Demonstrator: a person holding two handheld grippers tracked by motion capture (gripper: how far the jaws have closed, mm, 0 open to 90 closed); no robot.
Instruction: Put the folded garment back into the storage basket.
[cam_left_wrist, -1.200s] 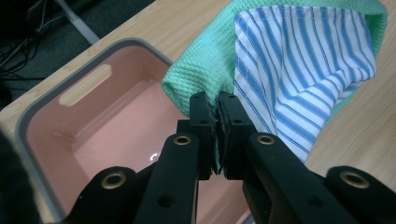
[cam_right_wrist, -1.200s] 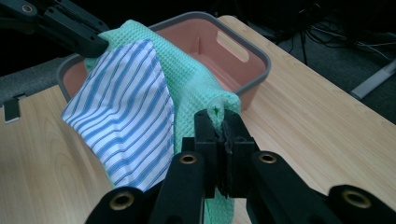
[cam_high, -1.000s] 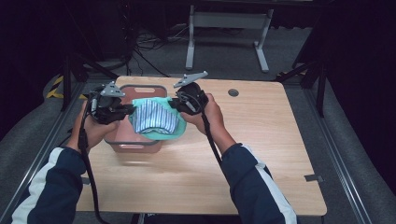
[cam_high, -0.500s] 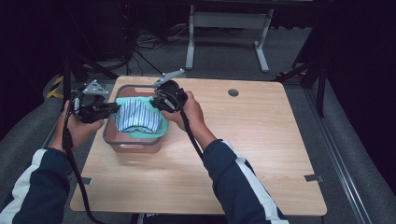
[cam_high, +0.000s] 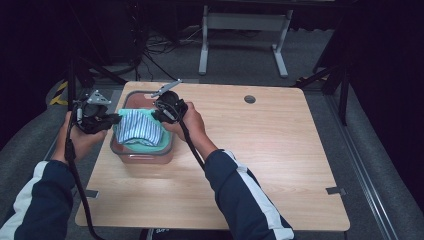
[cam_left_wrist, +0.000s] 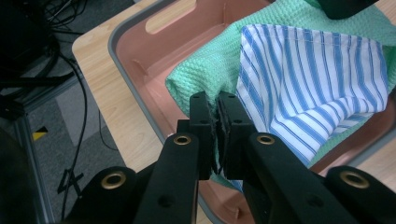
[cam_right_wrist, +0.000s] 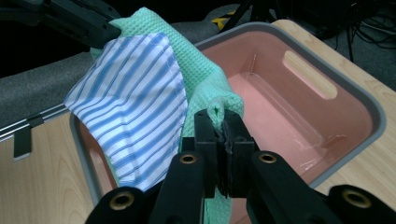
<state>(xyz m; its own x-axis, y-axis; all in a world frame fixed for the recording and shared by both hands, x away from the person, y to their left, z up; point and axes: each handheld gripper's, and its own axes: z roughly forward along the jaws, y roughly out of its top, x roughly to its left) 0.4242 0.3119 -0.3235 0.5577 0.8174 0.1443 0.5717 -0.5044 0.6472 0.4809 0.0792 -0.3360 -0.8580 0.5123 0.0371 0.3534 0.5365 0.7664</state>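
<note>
Over the pink plastic tub (cam_high: 142, 156), we hold a green waffle-weave cloth (cam_left_wrist: 205, 70) with a blue-striped white cloth (cam_high: 140, 127) draped on it, left gripper (cam_left_wrist: 215, 116) and right gripper (cam_right_wrist: 223, 133) each pinching an edge; tilt, and the striped piece may slide off

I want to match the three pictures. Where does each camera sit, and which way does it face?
High view: above the person's side, looking forward and down at the table; forearms and hands show.
Left gripper view: on the left claw, facing the cloths in the bin.
Right gripper view: on the right claw, facing the same bin.
All views share cloths and bin.
</note>
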